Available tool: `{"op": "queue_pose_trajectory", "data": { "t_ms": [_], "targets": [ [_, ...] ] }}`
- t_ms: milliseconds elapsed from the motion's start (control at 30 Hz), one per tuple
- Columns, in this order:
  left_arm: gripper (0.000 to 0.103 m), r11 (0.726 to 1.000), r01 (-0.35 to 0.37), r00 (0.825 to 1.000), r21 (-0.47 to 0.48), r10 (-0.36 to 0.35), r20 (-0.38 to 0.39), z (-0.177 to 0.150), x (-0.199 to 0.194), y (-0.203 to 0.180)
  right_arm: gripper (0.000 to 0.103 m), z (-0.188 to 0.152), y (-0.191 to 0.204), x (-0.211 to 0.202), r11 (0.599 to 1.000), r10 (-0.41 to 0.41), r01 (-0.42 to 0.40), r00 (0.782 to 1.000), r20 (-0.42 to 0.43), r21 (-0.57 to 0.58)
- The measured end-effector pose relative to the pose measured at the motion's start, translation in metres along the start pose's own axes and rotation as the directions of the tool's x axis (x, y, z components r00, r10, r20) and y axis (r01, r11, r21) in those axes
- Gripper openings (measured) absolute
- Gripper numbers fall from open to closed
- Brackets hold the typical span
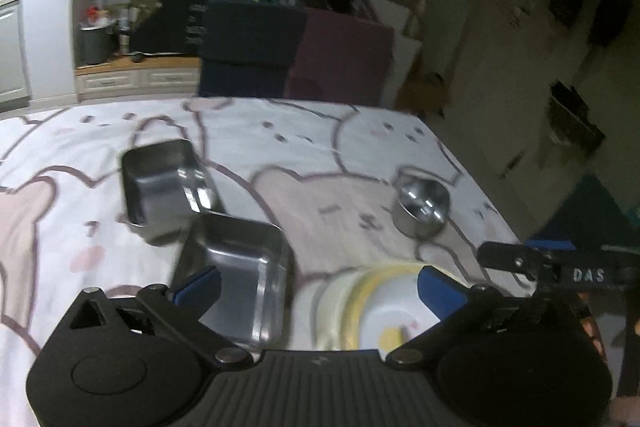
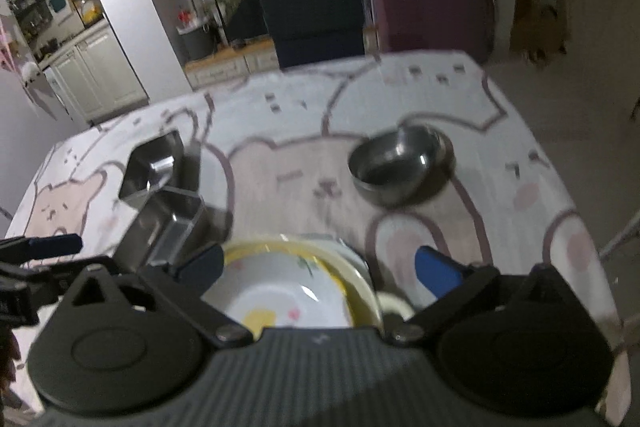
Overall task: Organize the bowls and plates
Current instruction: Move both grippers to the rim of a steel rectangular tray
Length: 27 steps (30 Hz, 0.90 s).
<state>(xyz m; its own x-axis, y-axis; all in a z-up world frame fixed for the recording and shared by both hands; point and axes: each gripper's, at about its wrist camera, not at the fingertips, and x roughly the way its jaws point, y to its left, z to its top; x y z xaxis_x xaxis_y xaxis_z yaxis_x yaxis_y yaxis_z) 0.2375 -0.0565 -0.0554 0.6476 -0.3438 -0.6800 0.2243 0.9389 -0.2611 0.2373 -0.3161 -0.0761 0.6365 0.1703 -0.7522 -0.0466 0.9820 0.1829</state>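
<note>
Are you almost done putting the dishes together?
Partly. Done: the plates look stacked in one pile at the near edge, and two square metal trays sit side by side. In hand: nothing; the left gripper and right gripper both have jaws open and empty. Left: the round metal bowl stands alone on the cloth.

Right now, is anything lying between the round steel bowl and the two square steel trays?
Nothing. Between the round steel bowl and the square steel trays only bare bear-print tablecloth shows, clearest in the right wrist view. The yellow-rimmed plates sit nearer the camera.
</note>
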Motion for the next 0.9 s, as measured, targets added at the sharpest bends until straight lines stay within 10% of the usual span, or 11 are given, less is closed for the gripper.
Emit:
{"op": "queue_pose_trajectory", "data": {
  "t_ms": [333,900],
  "targets": [
    [0.103,0.970,-0.118,0.992,-0.211,0.108,-0.058,-0.003,-0.001,0.059,0.103,0.034,0.055,0.033,0.991,0.031,-0.022,0.997,0.070,-0.128],
    [0.103,0.923,-0.257,0.952,-0.287,0.191,-0.239,-0.021,0.050,0.094,0.103,0.063,0.172,0.151,0.899,-0.019,-0.040,0.991,-0.131,-0.436]
  ]
}}
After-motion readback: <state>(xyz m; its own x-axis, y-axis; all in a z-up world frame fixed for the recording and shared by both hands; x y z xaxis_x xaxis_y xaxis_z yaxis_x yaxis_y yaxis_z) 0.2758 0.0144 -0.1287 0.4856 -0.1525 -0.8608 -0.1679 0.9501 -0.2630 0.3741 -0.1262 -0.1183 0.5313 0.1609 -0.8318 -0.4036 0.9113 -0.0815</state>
